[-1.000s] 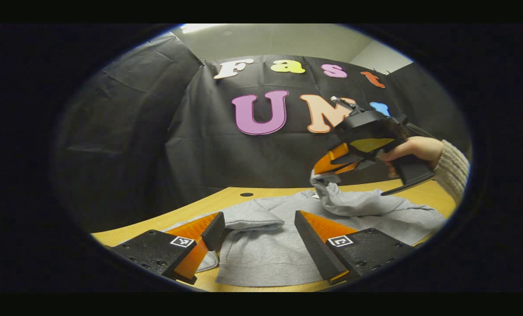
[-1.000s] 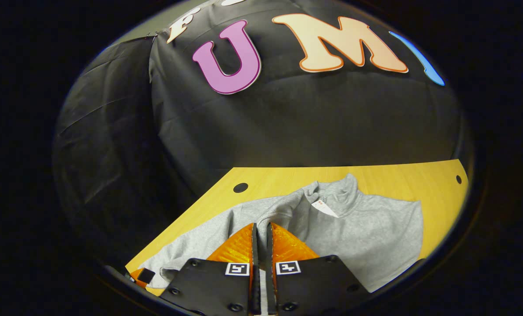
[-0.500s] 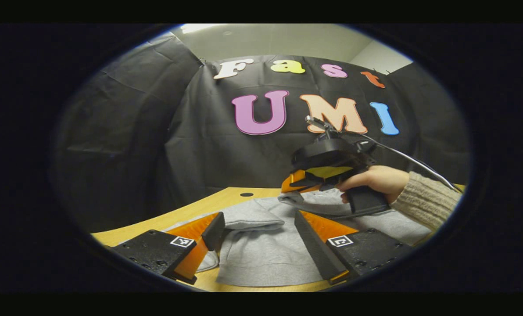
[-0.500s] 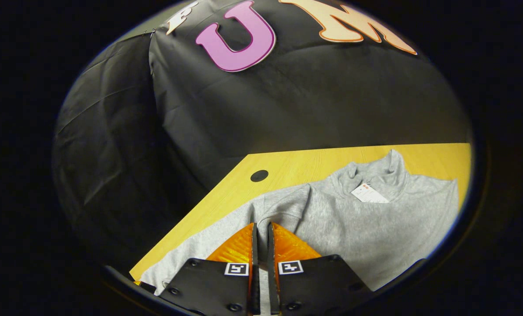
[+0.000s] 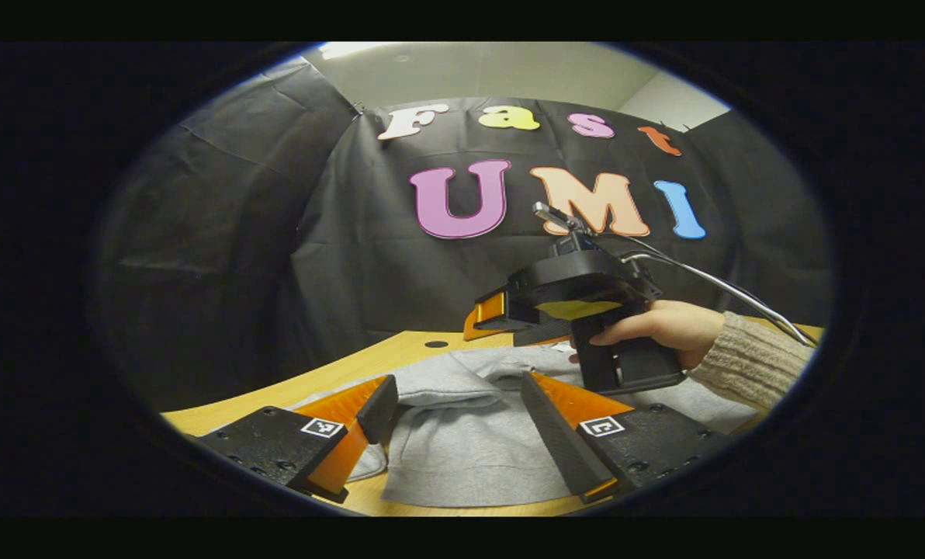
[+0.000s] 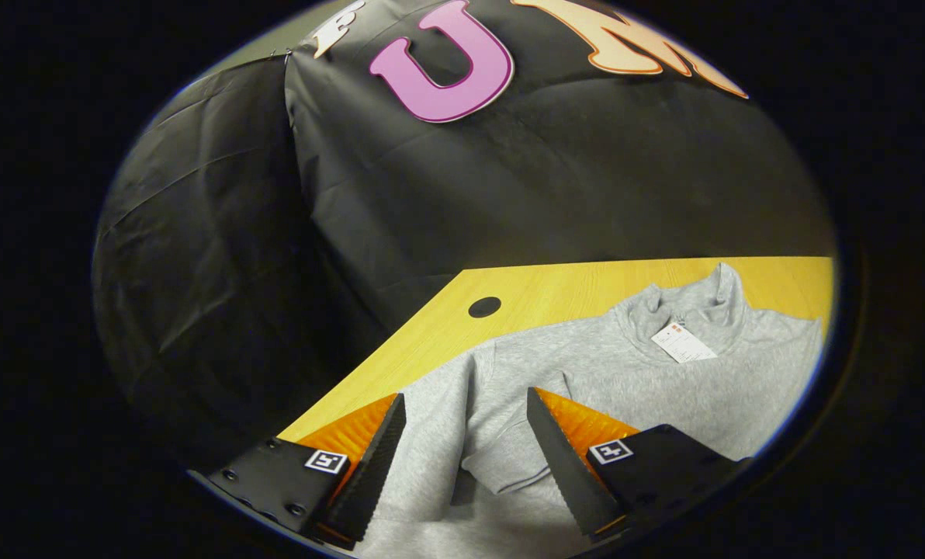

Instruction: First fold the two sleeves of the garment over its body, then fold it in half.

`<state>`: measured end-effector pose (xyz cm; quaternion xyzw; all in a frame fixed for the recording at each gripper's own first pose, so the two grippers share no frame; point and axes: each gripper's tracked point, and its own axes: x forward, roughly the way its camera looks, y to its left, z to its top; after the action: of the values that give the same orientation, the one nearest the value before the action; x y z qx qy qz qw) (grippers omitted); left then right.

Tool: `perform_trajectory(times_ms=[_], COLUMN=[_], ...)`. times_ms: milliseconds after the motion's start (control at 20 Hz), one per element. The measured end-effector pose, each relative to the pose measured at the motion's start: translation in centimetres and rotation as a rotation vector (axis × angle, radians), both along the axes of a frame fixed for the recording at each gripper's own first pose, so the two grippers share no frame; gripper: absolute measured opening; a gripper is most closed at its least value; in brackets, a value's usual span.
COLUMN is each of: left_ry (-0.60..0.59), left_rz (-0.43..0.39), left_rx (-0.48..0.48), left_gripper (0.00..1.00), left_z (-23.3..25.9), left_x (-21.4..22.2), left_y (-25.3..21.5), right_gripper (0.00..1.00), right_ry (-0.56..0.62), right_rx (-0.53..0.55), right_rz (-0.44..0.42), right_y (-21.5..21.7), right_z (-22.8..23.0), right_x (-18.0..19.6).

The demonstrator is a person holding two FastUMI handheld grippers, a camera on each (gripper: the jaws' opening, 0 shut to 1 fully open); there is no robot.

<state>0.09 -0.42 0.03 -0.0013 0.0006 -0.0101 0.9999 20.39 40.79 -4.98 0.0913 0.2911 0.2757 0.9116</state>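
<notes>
With both sets of fingers spread and holding nothing, my left gripper point(image 5: 455, 423) and right gripper point(image 6: 466, 454) hover over the grey garment point(image 6: 625, 373), which lies flat on the wooden table point(image 6: 556, 291). Risk: the folded sleeve point(image 6: 509, 435) may spring open if snagged on withdrawal.

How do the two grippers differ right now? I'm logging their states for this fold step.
The left gripper sits low at the garment's near edge, its fingers astride a folded sleeve; the right gripper hovers over a sleeve cuff farther up the body. In the left gripper view, the right gripper is in a hand above the cloth. Both are open and hold nothing.
</notes>
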Motion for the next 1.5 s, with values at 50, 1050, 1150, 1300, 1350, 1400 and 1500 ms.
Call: perform_trajectory(times_ms=[50,1050,1150,1300,1350,1400,1500], left_ry=[0.000,0.219,0.240,0.283,0.310,0.334,0.386], left_rz=[-0.005,-0.049,0.007,0.091,0.115,0.132,0.149], left_rx=[-0.001,-0.066,-0.030,0.030,0.041,0.045,0.034], left_gripper=[0.94,0.94,0.94,0.94,0.94,0.94,0.94], left_z=[0.0,-1.0,-1.2,-2.4,-2.9,-3.5,-4.4], left_x=[0.0,-0.6,-1.2,-3.3,-4.0,-4.8,-6.3], left_y=[-0.1,2.8,5.7,10.1,11.3,12.4,13.7], right_gripper=[0.97,0.97,0.97,0.97,0.97,0.97,0.97], right_ry=[-0.011,-0.429,-0.396,-0.376,-0.379,-0.383,-0.385], right_rx=[-0.008,-0.108,-0.096,-0.105,-0.116,-0.123,-0.118], right_rz=[0.001,-0.191,-0.202,-0.243,-0.260,-0.273,-0.284], right_y=[-0.4,-25.0,-26.5,-28.9,-29.7,-30.5,-31.2], right_z=[0.2,9.0,8.0,7.2,6.9,6.9,6.9], right_x=[-0.1,-14.5,-15.4,-15.7,-15.8,-15.9,-16.3])
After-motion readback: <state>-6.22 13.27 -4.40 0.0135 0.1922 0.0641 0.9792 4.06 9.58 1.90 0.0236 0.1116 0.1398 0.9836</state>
